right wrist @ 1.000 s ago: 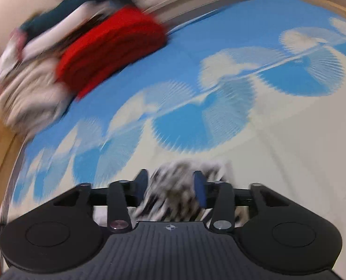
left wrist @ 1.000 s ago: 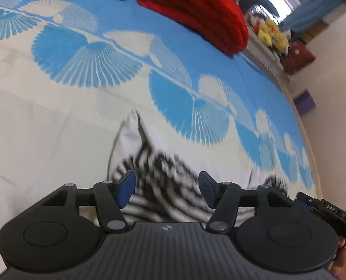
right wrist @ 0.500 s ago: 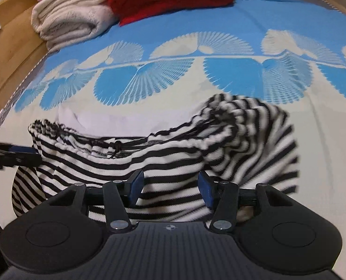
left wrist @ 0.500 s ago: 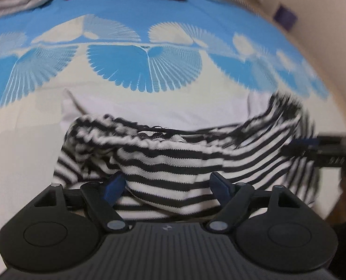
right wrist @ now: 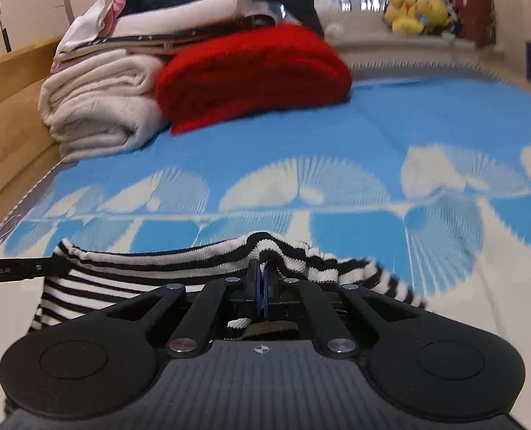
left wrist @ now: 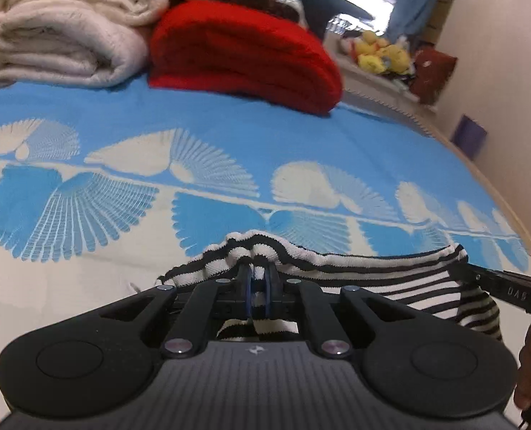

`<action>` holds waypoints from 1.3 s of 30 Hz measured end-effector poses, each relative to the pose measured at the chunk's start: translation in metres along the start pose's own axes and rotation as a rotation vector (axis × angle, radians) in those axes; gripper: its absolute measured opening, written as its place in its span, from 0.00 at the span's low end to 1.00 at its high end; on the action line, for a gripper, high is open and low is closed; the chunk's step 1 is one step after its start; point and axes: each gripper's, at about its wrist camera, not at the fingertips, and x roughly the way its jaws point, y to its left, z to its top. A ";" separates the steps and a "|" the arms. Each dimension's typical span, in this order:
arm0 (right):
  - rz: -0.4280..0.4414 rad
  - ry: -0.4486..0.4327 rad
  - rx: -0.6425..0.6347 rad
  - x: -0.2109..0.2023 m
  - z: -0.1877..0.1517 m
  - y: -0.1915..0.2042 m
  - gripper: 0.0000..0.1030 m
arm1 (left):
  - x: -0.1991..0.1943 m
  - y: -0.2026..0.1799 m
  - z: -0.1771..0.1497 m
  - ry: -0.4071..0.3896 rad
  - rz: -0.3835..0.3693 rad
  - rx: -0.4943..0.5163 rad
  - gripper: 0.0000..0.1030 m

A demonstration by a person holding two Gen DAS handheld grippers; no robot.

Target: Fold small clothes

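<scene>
Across the whole bed, a blue and cream fan-patterned bedspread (left wrist: 200, 122) is laid out as the work surface, and its far end is taken up by a folded cream blanket stack (left wrist: 68, 36) and a folded red knit blanket (left wrist: 243, 57), with yellow plush toys (left wrist: 380, 53) piled on the sill behind.

Closer in, the black-and-white striped knit garment (left wrist: 373, 272) is stretched between the two tools at the near edge of the bedspread, well apart from the stacks. Its top hem is pinched at one spot by the left gripper (left wrist: 257, 286), whose jaws are closing down onto a bunched ridge of fabric. Another spot of the same hem is clamped by the right gripper (right wrist: 261, 286), with its jaws brought fully together on the knit.

What could go wrong, probably:
- only a thin ridge of knit seems to be caught on each side, so a layer could be dropped if the hem is tugged hard
- stretchy knit can be pulled out of shape, and a crooked fold would be produced
- the loose end hanging past the right gripper could get tucked under unevenly
- one layer might be grabbed instead of both, hard to tell from these views
</scene>
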 end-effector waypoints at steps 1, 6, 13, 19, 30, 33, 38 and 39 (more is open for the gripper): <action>-0.016 0.004 -0.017 0.007 0.000 0.004 0.00 | 0.009 0.001 -0.002 0.038 0.011 -0.009 0.12; -0.121 0.164 -0.060 0.059 -0.017 0.007 0.03 | 0.056 0.010 -0.020 0.281 0.010 -0.041 0.34; -0.069 0.258 -0.056 0.060 -0.023 -0.006 0.24 | 0.011 0.050 0.009 0.186 -0.072 -0.185 0.70; -0.041 0.038 -0.049 -0.001 0.001 -0.042 0.56 | 0.006 0.088 0.007 0.210 0.014 -0.222 0.70; -0.164 0.176 -0.071 0.038 -0.018 -0.071 0.42 | 0.032 0.062 -0.006 0.226 0.084 -0.003 0.15; -0.137 0.184 -0.065 0.047 -0.016 -0.066 0.08 | 0.027 0.068 0.005 0.151 0.113 -0.028 0.11; -0.177 0.022 -0.008 0.034 0.005 -0.062 0.03 | 0.009 0.069 0.023 -0.013 0.109 -0.031 0.11; -0.182 -0.011 0.006 0.031 0.009 -0.062 0.03 | 0.014 0.066 0.023 -0.008 0.122 -0.010 0.11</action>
